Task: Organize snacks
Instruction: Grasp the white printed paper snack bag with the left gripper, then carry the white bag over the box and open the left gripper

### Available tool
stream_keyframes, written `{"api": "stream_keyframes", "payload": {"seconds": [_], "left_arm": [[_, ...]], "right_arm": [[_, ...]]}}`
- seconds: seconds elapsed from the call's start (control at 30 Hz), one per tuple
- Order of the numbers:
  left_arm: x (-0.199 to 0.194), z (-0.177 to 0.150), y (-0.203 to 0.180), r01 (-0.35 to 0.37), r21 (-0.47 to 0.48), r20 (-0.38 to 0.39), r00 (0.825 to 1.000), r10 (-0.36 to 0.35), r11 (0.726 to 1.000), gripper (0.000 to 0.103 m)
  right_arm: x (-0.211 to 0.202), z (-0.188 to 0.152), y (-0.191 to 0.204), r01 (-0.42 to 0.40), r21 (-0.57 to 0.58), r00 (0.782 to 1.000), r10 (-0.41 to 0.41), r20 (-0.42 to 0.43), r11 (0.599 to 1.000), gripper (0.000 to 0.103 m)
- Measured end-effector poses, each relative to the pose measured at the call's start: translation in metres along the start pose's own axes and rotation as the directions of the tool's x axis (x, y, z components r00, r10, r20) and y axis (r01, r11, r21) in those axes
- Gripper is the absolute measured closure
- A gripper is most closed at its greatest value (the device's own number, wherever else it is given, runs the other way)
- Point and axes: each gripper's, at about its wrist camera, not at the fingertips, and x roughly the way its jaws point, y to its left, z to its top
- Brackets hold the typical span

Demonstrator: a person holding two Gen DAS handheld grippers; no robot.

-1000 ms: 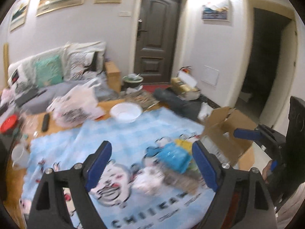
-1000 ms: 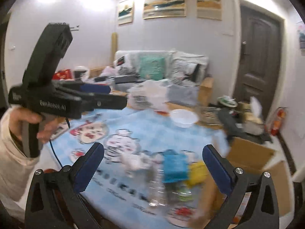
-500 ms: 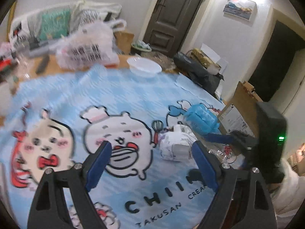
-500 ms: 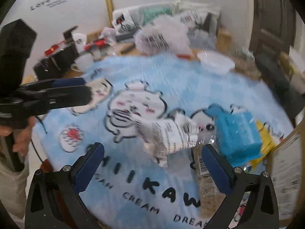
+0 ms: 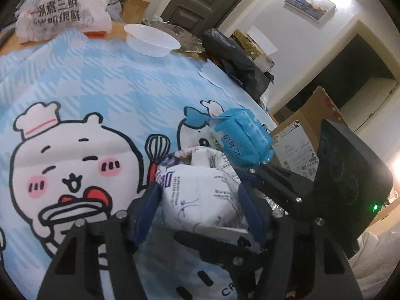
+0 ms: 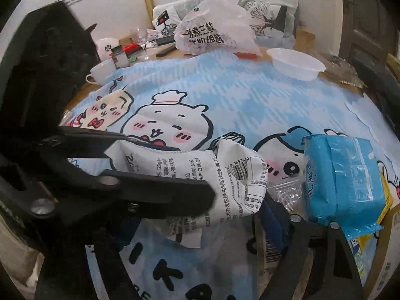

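Cartoon-printed blue tablecloth point(image 5: 105, 80) carries the snacks: both the left gripper point(image 5: 200, 200) and right gripper point(image 6: 200, 215) are closing around one white snack bag point(image 5: 200, 190), a blue packet point(image 6: 342, 180) just beside, a white bowl point(image 5: 152, 41) beyond.

Pale walls point(image 5: 312, 37) are lit from above, and a framed landscape picture point(image 5: 310, 3) is hung beside a dark open doorway point(image 5: 350, 75). A dark panelled door point(image 5: 200, 0) is seen behind the table, which is covered by a blue checked cartoon cloth point(image 6: 237, 95).
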Motion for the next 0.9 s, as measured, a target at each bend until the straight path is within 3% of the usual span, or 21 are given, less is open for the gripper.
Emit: {"api": "stream_keyframes", "payload": {"seconds": [0.3,0.47,0.67,0.9], "left_arm": [[-0.01,-0.002,-0.016,-0.066,0.04,0.019,0.998,0.065,0.997,0.059],[-0.037,-0.004,-0.035,-0.089,0.074,0.067,0.994,0.084,0.993,0.061],[-0.086,-0.002,-0.085,-0.131,0.156,0.16,0.981,0.105,0.979,0.061],[-0.122,0.005,-0.174,-0.178,0.295,0.245,0.964,0.106,0.939,0.061]], "right_arm": [[-0.009,-0.002,0.005,0.006,-0.025,1.0,-0.005,0.031,1.0,0.05],[-0.029,-0.001,0.013,-0.007,-0.024,0.998,0.009,0.065,1.0,0.053],[-0.077,0.007,0.033,0.004,-0.05,0.987,0.004,0.163,0.999,0.053],[-0.162,0.008,0.044,0.048,-0.065,0.948,-0.025,0.316,0.997,0.053]]}}
